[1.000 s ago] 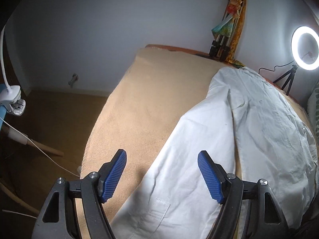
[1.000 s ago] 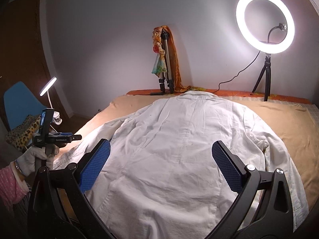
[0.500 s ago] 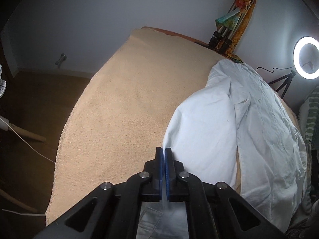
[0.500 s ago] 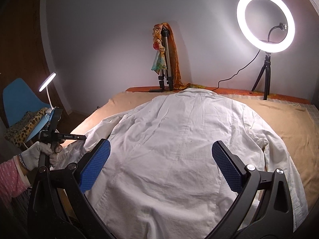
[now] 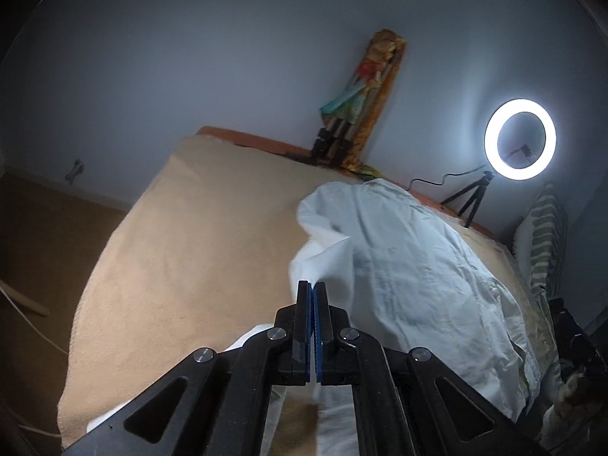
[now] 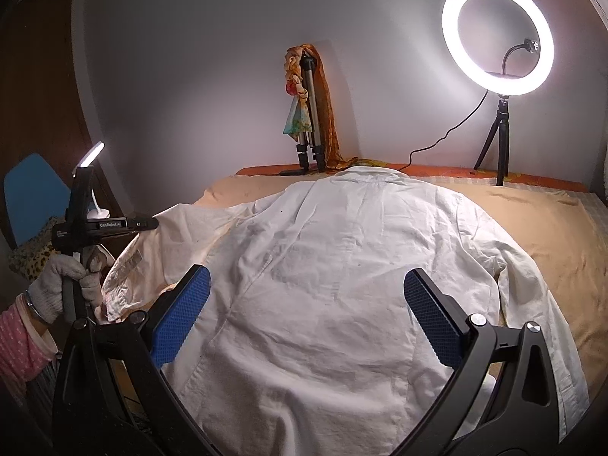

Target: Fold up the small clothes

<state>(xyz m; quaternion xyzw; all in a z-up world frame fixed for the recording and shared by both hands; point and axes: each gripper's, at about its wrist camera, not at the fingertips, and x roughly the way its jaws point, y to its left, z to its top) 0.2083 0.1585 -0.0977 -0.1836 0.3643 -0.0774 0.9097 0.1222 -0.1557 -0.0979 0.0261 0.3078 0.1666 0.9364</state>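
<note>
A white shirt (image 6: 342,285) is lying back-up across a tan blanket (image 6: 562,235), filling the middle of the right wrist view, its collar pointing toward the top center of the frame.

The left gripper (image 5: 312,292) is sitting at the lower center of its own view with both blue pads pressed together, pinching a fold of the shirt's left sleeve (image 5: 323,262). The sleeve fabric is rising from the pinch and draping rightward onto the shirt body (image 5: 418,277). In the right wrist view this same gripper (image 6: 150,222) is showing at the left edge, gripped by a hand in a white glove (image 6: 60,281) above a pink cuff, with the sleeve (image 6: 159,250) lifted and bunched just beside it.

The right gripper (image 6: 307,315) is hovering over the shirt's lower back, its 2 blue pads spread wide apart and gripping nothing.

A lit ring light (image 6: 497,36) on a small tripod is standing at the upper right, a folded tripod draped with colored scarves (image 6: 307,110) is leaning at the wall at top center, and a blue chair (image 6: 34,190) with a small lit lamp (image 6: 93,154) is sitting at the left edge.
</note>
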